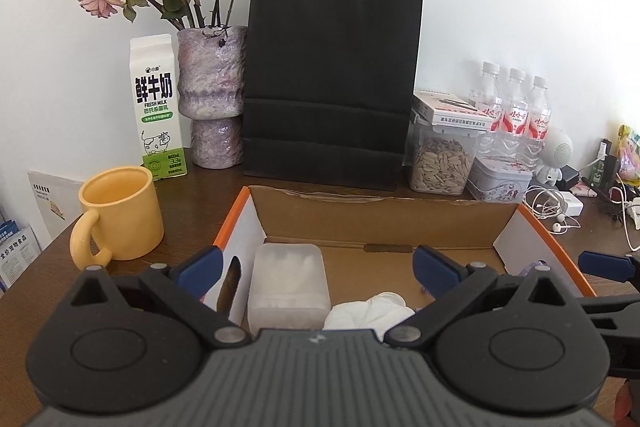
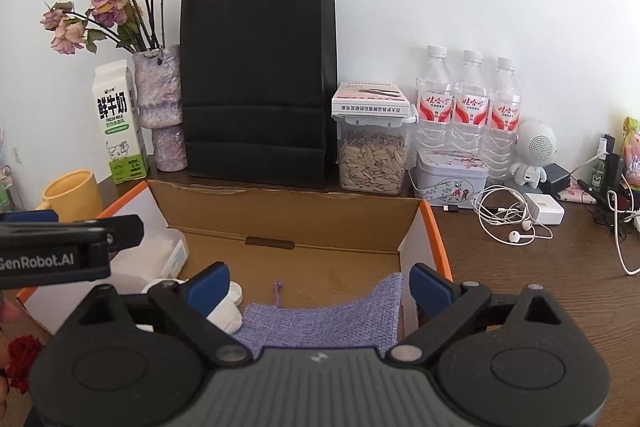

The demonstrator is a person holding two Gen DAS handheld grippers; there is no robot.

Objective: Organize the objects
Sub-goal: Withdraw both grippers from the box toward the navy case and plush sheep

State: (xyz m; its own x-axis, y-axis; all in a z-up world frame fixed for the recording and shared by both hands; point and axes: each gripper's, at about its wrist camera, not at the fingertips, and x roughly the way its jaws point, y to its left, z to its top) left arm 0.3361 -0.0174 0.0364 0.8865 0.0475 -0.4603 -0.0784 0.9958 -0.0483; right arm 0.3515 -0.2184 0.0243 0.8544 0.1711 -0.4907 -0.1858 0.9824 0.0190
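Both grippers, left gripper (image 1: 316,269) and right gripper (image 2: 320,283), hanging wide open, empty, over cardboard box (image 2: 304,227); purple pouch (image 2: 320,323) lying at 6 o'clock.

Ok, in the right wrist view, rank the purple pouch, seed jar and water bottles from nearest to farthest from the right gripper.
From the right gripper:
1. Purple pouch, just below the open fingers, inside the box.
2. Seed jar, behind the box, right of the black bag.
3. Water bottles, farther right, by the wall.
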